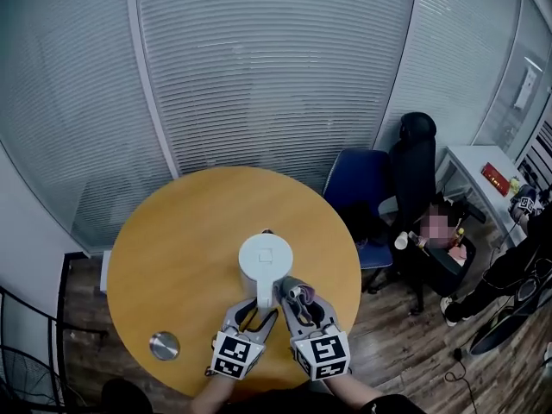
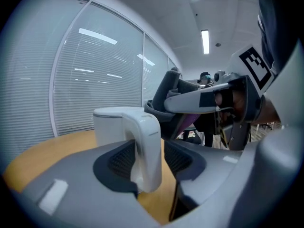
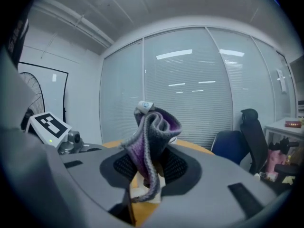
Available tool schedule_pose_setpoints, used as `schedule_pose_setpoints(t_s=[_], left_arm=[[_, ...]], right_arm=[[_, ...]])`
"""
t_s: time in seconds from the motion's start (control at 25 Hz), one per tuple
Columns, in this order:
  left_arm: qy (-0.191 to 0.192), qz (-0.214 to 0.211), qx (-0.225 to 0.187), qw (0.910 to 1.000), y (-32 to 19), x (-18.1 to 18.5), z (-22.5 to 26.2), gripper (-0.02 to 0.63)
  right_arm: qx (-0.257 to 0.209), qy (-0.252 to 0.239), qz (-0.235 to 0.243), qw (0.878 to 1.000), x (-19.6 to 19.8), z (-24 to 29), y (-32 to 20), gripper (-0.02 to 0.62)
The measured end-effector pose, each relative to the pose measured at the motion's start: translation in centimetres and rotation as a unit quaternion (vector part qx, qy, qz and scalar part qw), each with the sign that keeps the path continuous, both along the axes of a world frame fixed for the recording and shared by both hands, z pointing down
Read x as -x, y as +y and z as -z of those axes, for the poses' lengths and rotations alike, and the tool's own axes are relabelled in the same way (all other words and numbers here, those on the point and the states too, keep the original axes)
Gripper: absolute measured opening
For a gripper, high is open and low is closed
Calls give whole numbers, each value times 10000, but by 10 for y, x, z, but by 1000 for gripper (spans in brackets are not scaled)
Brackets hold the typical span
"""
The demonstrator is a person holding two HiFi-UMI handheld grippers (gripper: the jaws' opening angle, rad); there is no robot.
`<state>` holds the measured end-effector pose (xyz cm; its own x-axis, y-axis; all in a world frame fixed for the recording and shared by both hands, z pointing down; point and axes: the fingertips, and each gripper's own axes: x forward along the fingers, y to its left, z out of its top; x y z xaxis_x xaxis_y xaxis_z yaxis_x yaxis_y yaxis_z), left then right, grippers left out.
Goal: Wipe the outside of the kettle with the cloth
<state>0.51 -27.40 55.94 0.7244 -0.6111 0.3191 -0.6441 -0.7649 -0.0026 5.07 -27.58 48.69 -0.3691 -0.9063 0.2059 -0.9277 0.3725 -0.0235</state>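
The kettle (image 1: 265, 260) stands upright on the round wooden table (image 1: 190, 231), near the person's edge. Its white shell looks like smooth, hard plastic: rigid, probably slippery, and of unknown fill, so treat it as possibly heavy. Take hold at the arched handle (image 2: 148, 146), which stands between the jaws of the left gripper (image 1: 255, 317). The jaws are apart, with a sliver of table showing beside one pad. The right gripper (image 1: 299, 307) is clamped on the cloth (image 3: 153, 139), a soft grey-and-purple knit bunched into folds. It should conform to the curved wall under light pressure.

White kettle (image 1: 266, 261), purple-grey cloth (image 3: 154, 141), ochre table (image 1: 185, 227)
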Motion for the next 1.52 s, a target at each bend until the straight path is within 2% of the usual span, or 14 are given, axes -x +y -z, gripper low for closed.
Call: schedule_pose_setpoints(t_s=[0.04,0.08,0.28,0.48,0.68,0.92,1.08,1.24,1.4,1.52], left_arm=[[51,44,38,10000,0,0,1,171],[112,78,78,9999,0,0,2,161],[233,112,161,9995,0,1,3,158],[237,108,174,9995,2,1,2,156],[187,101,195,9996,3,2,0,155],[185,145,250,9994,3,1,0,155],[199,162,262,9993,1,2,0,155],[264,138,260,9992,0,2,0,155],[350,150,253,9990,2,4,-2,155],[373,144,249,9989,2,3,0,155]], right_arm=[[29,2,65,10000,0,-3,-2,113],[64,3,124,9999,1,-6,-3,114],[361,49,315,9988,0,-30,-10,112],[884,165,257,9956,-1,-85,-15,113],[1694,345,355,9843,8,-157,-16,112],[2165,532,376,9741,10,-204,-17,112],[2217,417,338,9736,6,-198,-15,112],[2019,142,-50,9793,-22,-161,-10,112],[1264,-189,-389,9910,-46,-96,-13,112],[577,-311,-446,9969,-55,-44,-19,112]])
